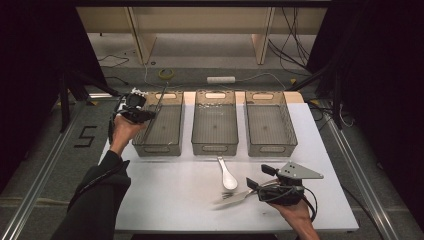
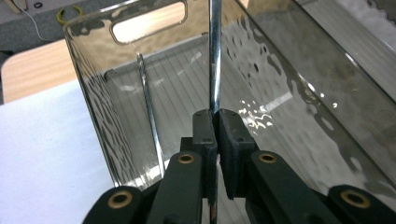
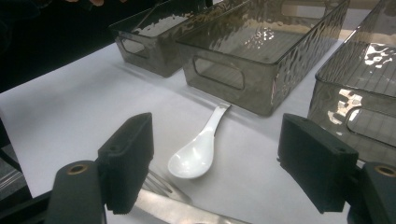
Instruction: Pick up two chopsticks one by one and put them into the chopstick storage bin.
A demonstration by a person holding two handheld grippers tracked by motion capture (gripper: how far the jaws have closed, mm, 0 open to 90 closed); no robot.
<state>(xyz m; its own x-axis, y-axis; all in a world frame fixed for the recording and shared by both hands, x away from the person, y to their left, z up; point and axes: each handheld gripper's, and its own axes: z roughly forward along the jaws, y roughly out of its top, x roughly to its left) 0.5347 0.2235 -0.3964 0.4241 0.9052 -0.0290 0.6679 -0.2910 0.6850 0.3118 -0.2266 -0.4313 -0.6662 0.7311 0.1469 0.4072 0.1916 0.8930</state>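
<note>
The left gripper (image 1: 148, 116) is up at about ten o'clock on the white tabletop (image 1: 165, 200). Its jaws are squeezed tight on a thin shiny metal stick (image 2: 215, 60), which stands up in the left bin (image 1: 159, 146). The stick's far end is cut off at the top of the left gripper view, so I cannot tell what kind of thing it is. At twelve o'clock sits the middle bin (image 1: 215, 146), and next to it, toward one o'clock, the right bin (image 1: 272, 147). A white spoon (image 1: 227, 175) lies on the tabletop just in front of the middle bin, with its bowl toward the person. Down at about five o'clock is the right gripper (image 1: 257, 179). Its jaws are wide apart. A metal fork (image 1: 235, 196) lies under them, by the left jaw, close to the spoon.
</note>
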